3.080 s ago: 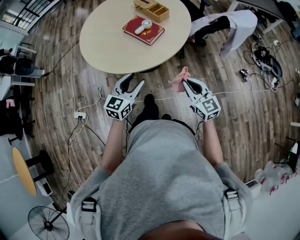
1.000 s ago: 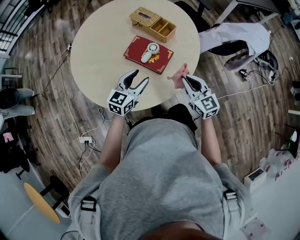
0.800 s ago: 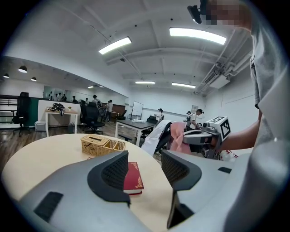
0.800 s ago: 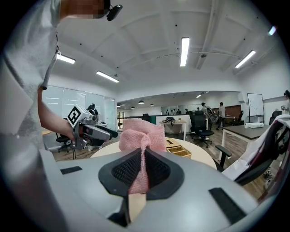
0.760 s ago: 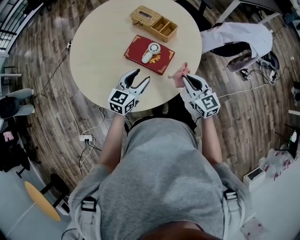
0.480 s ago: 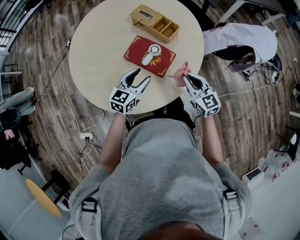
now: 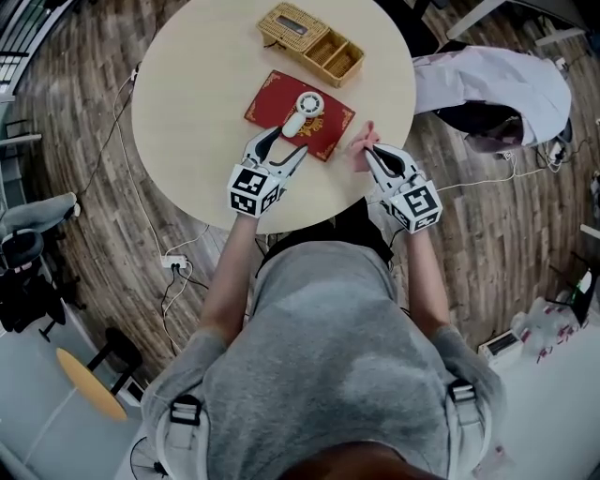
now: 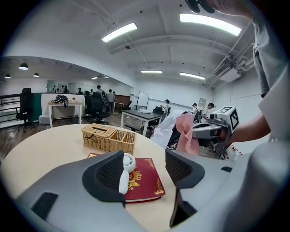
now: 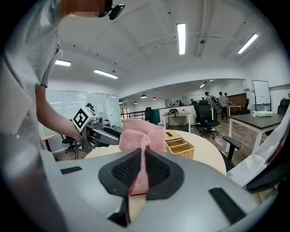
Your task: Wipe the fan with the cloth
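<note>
The little white fan lies on top of the red book. Your left gripper is at the near edge of the book. Its jaws have just been opening wide, and nothing is pinched in them. Your right gripper is just right of the book, squeezing the pink cloth tight. The basket sits behind the book.

The cloth is pink with a knitted mesh weave, the fan is white, and the book is deep red with what looks like gold ornament. The basket is tan wicker and the table pale beige. The left gripper and right gripper are grey, with black-and-white square markers.
</note>
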Demonstrator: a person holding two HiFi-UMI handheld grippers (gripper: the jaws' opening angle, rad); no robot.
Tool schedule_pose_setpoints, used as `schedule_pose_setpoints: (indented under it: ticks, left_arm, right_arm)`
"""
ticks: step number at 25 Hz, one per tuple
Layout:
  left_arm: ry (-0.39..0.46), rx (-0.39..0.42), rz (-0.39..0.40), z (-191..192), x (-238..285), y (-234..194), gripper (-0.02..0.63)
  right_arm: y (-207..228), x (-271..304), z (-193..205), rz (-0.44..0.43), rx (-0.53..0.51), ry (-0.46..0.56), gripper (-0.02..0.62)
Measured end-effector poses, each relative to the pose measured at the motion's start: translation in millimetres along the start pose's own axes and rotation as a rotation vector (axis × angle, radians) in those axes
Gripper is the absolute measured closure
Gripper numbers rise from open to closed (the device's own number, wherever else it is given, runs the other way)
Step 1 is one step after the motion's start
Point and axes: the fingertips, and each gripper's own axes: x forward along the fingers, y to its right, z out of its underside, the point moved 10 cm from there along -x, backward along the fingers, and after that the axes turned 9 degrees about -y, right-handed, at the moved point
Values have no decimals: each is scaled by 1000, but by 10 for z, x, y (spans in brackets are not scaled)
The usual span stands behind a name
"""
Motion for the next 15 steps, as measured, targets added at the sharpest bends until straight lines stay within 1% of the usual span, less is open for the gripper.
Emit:
schedule_pose_setpoints:
  ticks: [3, 9, 15]
  left_arm:
    - [-20, -19, -6, 18, 166, -96, 306]
    - [-71, -32, -26, 87, 479, -239, 284]
    - [-133, -11, -47, 121, 833, -363, 253]
  right_arm:
    - [114, 105, 28, -19, 2, -18, 568]
    - [329, 304, 84, -55, 3, -51, 568]
    - [497, 506, 134, -92, 14, -79, 568]
